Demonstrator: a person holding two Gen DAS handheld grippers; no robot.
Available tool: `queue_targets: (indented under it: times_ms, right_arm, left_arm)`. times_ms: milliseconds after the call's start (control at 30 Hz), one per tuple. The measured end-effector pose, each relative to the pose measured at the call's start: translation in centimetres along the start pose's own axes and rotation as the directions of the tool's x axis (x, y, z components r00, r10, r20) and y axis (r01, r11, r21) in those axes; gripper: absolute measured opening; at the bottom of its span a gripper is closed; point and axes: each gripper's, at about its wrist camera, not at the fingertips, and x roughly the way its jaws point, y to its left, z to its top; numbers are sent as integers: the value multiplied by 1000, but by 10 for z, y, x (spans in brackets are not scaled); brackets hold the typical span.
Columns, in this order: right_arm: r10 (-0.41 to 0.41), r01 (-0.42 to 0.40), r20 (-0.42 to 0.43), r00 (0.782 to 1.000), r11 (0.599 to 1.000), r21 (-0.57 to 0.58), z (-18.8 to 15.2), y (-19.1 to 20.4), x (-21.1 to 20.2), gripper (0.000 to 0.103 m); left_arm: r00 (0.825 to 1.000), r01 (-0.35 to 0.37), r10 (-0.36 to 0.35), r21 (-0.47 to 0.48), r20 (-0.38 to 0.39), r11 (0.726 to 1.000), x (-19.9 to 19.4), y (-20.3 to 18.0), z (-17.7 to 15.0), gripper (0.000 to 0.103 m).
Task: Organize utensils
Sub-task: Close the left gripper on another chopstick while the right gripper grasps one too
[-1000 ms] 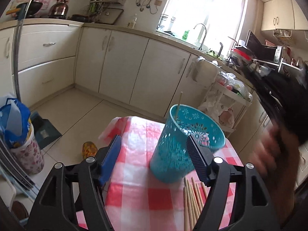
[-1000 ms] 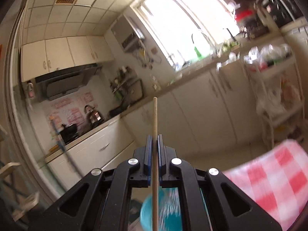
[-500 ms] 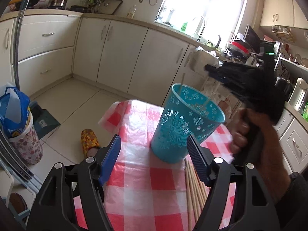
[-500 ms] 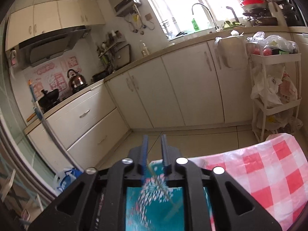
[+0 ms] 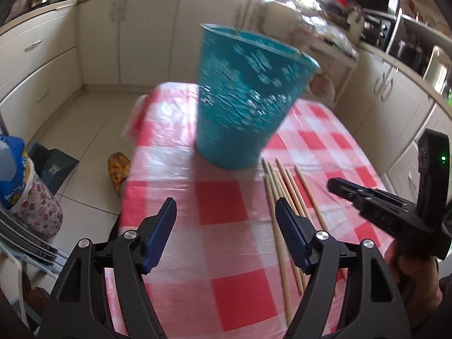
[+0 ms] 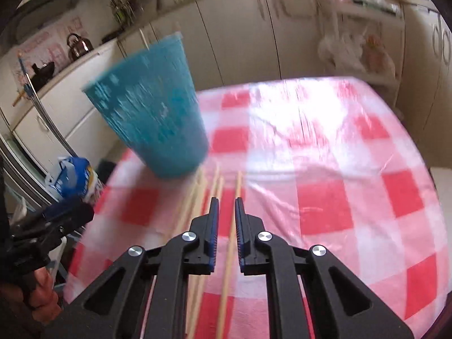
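The chopsticks (image 6: 226, 260) lie on the checked tablecloth (image 6: 333, 186) at the 5 o'clock side of the teal basket (image 6: 152, 107); thin, light, stiff and likely to roll. The right gripper (image 6: 226, 214), jaws narrow and closing, straddles one stick without pinching it; grip mid-length. The left gripper (image 5: 226, 220) is spread wide, empty.

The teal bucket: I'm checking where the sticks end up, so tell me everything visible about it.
The teal bucket looks like thin plastic with a pale cut-out flower pattern on its wall, tapering from a wide open rim to a narrower base. It stands upright on the red-and-white checked tablecloth, blurred by camera motion. A thin stick pokes above its rim. The loose wooden sticks lie near its base. Neither set of tongs touches it.
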Motion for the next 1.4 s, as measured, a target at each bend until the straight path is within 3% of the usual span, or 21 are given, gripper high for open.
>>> queue_targets:
  times_ms: [267, 433, 767, 833, 967, 1100, 1300, 1333, 1367, 1400]
  right_arm:
    - [-72, 65, -88, 994, 995, -80, 1, 10, 32, 12]
    - [-87, 78, -78, 993, 991, -104, -3, 9, 31, 8]
    - [-83, 76, -76, 994, 993, -95, 0, 4, 32, 10]
    - [-93, 83, -77, 993, 989, -121, -1, 8, 32, 9]
    - [-79, 67, -93, 993, 990, -127, -2, 7, 28, 6]
    - [-80, 65, -114, 990, 989, -132, -1, 7, 27, 6]
    - [-123, 98, -110, 986, 973, -211, -1, 17, 30, 9]
    - [-115, 90, -110, 987, 975, -205, -2, 16, 29, 8]
    - [-106, 84, -109, 988, 978, -193, -2, 14, 30, 6]
    - [-84, 65, -110, 990, 984, -164, -1, 10, 29, 6]
  left_arm:
    - [998, -20, 25, 71, -62, 997, 39, -28, 0, 69]
    - [995, -42, 52, 107, -86, 993, 57, -38, 2, 69]
    - [985, -98, 122, 184, -123, 978, 80, -48, 1, 68]
    - [985, -94, 120, 201, -121, 975, 83, -51, 2, 58]
    - [986, -52, 87, 231, -142, 971, 84, -54, 8, 15]
    - [980, 7, 37, 216, -198, 976, 82, -44, 13, 13]
    - [973, -39, 102, 292, -205, 956, 87, -58, 14, 20]
    - [974, -46, 108, 293, -199, 955, 87, -59, 13, 19]
    - [975, -30, 92, 290, -203, 957, 87, -61, 12, 9]
    - [975, -21, 83, 289, -206, 957, 86, -61, 12, 7]
